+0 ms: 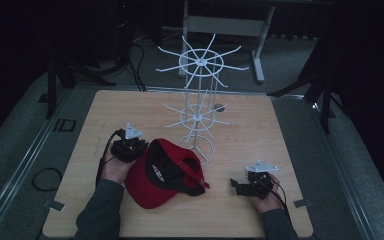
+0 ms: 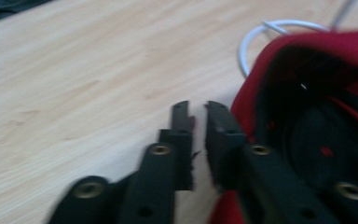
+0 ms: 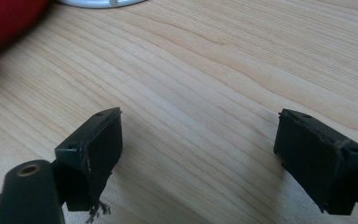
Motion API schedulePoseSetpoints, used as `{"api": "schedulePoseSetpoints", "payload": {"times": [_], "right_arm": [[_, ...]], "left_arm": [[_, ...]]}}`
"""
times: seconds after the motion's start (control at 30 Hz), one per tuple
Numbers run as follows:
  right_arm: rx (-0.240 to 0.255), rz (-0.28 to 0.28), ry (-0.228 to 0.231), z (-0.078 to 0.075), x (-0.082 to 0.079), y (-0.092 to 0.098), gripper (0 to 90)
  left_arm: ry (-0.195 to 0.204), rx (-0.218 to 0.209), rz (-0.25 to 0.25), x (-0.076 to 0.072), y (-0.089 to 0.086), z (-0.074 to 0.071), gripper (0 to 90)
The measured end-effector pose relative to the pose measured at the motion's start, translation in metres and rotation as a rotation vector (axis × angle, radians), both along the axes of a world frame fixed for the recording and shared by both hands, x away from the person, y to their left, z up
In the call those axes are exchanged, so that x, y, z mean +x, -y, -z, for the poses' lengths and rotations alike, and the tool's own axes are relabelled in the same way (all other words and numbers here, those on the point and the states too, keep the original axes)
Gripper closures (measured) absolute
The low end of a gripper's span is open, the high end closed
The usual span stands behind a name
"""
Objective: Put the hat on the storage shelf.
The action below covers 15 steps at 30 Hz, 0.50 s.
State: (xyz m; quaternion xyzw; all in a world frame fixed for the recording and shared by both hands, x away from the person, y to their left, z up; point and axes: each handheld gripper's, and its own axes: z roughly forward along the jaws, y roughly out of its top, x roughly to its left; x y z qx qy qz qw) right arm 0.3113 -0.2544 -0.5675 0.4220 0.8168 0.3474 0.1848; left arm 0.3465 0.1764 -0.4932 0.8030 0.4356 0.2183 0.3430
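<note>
We see a red fabric baseball cap with a black lining lying upside down on the light wooden table, toward the near edge, its open inside facing up and its brim pointing to the near left. A red strap crosses its opening on the right side. In the left gripper view the cap's red rim sits just beside the right-hand jaw, touching or nearly so; we cannot tell whether any fabric lies between the jaws.

The left gripper rests at the cap's left edge, held by the person's left hand, and its jaws stand nearly together with only a thin slit between them. The right gripper sits apart from the cap to its right, low over bare wood, its jaws spread wide with nothing between them.

Just behind the cap stands a white wire display stand with two tiers of radiating hooks on a ring base.
</note>
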Motion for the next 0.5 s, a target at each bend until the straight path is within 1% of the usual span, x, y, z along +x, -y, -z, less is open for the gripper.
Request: {"api": "schedulePoseSetpoints", "payload": {"times": [0.07,0.17,0.23,0.3,0.37,0.43,0.47,0.5], "right_arm": [[0.001,0.001,0.0,0.0,0.0,0.0,15.2],[0.001,0.001,0.0,0.0,0.0,0.0,15.2],[0.001,0.001,0.0,0.0,0.0,0.0,15.1],[0.001,0.001,0.0,0.0,0.0,0.0,15.2],[0.001,0.001,0.0,0.0,0.0,0.0,15.2],[0.001,0.001,0.0,0.0,0.0,0.0,15.2],[0.001,0.001,0.0,0.0,0.0,0.0,15.2],[0.0,0.0,0.0,0.0,0.0,0.0,15.2]], "left_arm": [[0.002,-0.01,0.0,-0.002,-0.001,0.001,73.7],[0.003,-0.048,-0.004,-0.005,-0.009,-0.001,67.5],[0.007,-0.08,-0.003,-0.007,-0.014,-0.005,65.1],[0.012,-0.12,0.012,-0.01,-0.021,-0.01,62.6],[-0.002,-0.152,0.04,-0.012,-0.027,-0.013,59.0],[-0.033,-0.174,0.066,-0.015,-0.032,-0.014,53.5],[-0.036,-0.168,0.081,-0.017,-0.033,-0.014,51.4],[-0.047,-0.156,0.084,-0.018,-0.034,-0.013,45.4]]}}
